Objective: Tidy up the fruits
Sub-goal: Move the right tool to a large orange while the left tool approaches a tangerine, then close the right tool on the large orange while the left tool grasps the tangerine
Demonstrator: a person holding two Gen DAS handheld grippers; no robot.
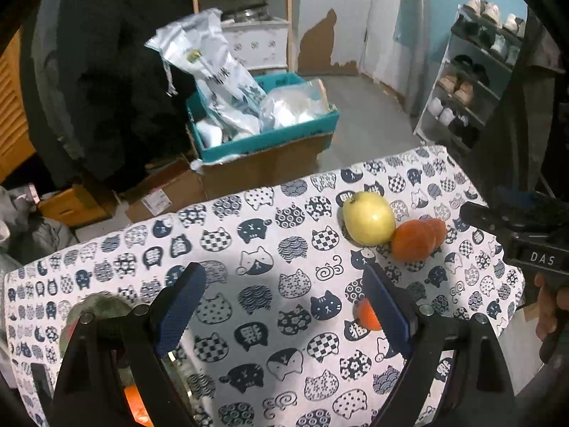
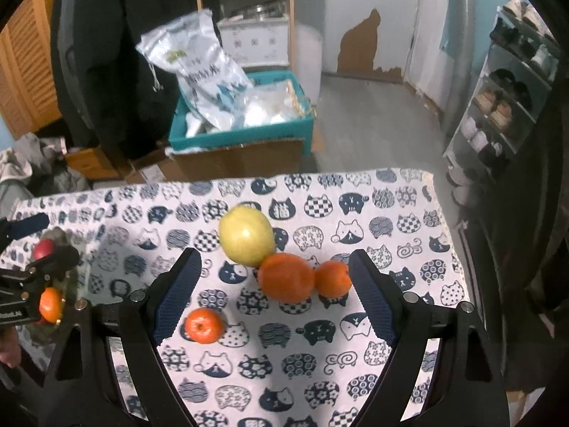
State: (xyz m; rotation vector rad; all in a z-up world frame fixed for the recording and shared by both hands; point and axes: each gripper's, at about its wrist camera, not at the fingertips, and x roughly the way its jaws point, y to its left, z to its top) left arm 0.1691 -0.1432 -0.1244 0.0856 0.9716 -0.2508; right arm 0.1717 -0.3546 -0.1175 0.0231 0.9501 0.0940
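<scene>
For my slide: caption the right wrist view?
Open right gripper above a pear and three oranges on cat-print cloth.

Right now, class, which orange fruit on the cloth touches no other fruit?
The small orange nearest the right gripper's left finger; the other two touch.

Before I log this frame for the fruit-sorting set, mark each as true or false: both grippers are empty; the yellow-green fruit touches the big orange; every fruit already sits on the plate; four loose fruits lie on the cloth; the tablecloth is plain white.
1. Both grippers are empty. True: left gripper and right gripper are open, nothing between the fingers.
2. The yellow-green fruit touches the big orange. True.
3. Every fruit sits on the plate. False: several lie on the cloth.
4. Four loose fruits. True, counting the small orange and the near mandarin.
5. Plain white tablecloth. False: cat-face print.
</scene>
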